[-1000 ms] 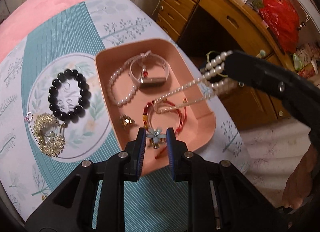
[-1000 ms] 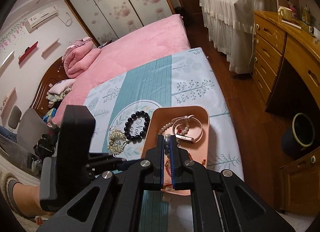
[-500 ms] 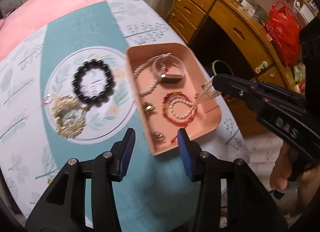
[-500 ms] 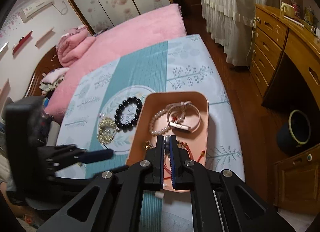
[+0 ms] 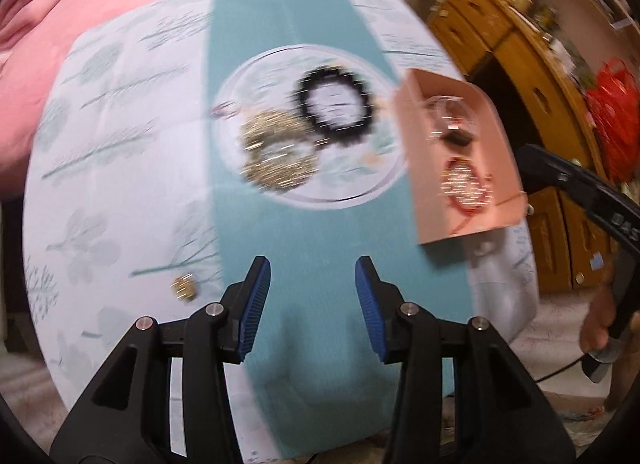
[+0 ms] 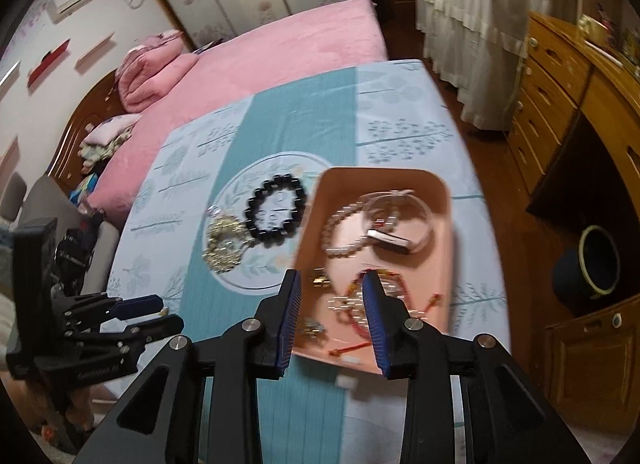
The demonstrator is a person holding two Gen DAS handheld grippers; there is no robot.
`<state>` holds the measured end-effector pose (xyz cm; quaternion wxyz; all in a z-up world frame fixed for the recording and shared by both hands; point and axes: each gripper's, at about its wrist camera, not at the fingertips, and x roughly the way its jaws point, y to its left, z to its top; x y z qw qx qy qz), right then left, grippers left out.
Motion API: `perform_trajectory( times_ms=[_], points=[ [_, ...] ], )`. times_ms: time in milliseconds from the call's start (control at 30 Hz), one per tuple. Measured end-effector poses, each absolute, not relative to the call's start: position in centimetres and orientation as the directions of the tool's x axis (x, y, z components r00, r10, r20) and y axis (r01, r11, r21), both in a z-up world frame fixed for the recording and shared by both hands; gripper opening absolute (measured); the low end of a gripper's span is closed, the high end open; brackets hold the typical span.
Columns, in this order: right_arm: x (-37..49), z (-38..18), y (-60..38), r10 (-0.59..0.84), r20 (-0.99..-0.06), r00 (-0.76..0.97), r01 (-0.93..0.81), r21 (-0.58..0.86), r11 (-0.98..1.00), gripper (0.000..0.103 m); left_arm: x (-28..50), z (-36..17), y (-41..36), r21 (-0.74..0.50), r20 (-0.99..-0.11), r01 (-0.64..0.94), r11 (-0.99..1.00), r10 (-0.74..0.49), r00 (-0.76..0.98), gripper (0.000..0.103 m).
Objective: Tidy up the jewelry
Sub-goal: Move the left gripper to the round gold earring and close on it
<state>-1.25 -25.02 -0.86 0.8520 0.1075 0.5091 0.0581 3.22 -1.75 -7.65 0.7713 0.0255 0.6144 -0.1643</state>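
Bedroom setting: bed w/ pink blanket, teal-and-white printed cloth [image 6: 304,111] spread over its foot end as work surface; wooden dresser off to one side. Ref. landmark for all positions = pink tray [image 6: 442,199]. Left gripper [image 5: 312,296]: jaws released, wide gap, nothing between pads; hovers above the teal stripe, on the near-left side of the tray, well apart from it. Right gripper [image 6: 332,316]: jaws also spread, empty; positioned over the tray's near edge, w/ red cord bracelet [image 6: 360,320] and pearl strands directly below/between its fingers. Tray contents, further in: pearl bracelet [image 6: 340,232], bangle w/ dark clasp [image 6: 400,223], small gold piece [image 6: 320,280]. Items not yet in tray, all left of it on the printed circle: black bead bracelet [image 5: 334,103], just beside tray's left wall; gold chain bundle [image 5: 278,155], touching or nearly touching the bead bracelet on the side away from the tray; small gold item [image 5: 184,287], well apart from tray, near-left, just beside the left gripper's left finger. Left-wrist view is motion-blurred, so fine detail n/a. Key relation for next move (judgement): remaining loose pieces lie left of tray, i.e. on the left gripper's side; small gold item is closest to it, slightly left of its centreline. Left hand is the nearer one; right hand is across the tray from these pieces.
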Motion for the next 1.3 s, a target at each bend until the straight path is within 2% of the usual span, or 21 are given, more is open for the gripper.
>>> perform_trajectory(
  times_ms=[367,833,1067,1200,1300],
  points=[
    [0.9,-1.8,-16.0,0.300,-0.864,0.405,-0.164,0.254,0.953,0.032,3.3,-10.3,6.5,-0.143,-0.969,0.105,0.984,-0.160,0.186,0.041],
    [2.6,-5.4,-9.8,0.321,-0.892,0.318,-0.237,0.254,0.938,0.032,4.1,-13.9,8.1,-0.168,-0.970,0.094,0.981,-0.182,0.161,0.041],
    [2.9,-6.3,-9.6,0.328,-0.893,0.308,-0.223,0.268,0.937,0.032,4.7,-14.2,7.0,-0.147,-0.973,0.134,0.980,-0.167,0.159,0.026],
    [3.1,-6.8,-9.7,0.328,-0.895,0.301,-0.215,0.272,0.938,0.032,4.6,-14.5,5.9,-0.059,-0.983,0.180,0.982,-0.088,0.161,0.017],
    [3.3,-7.1,-9.7,0.327,-0.898,0.295,-0.211,0.273,0.939,0.032,4.6,-14.6,5.1,-0.018,-0.986,0.210,0.978,-0.053,0.160,0.017]
  ],
)
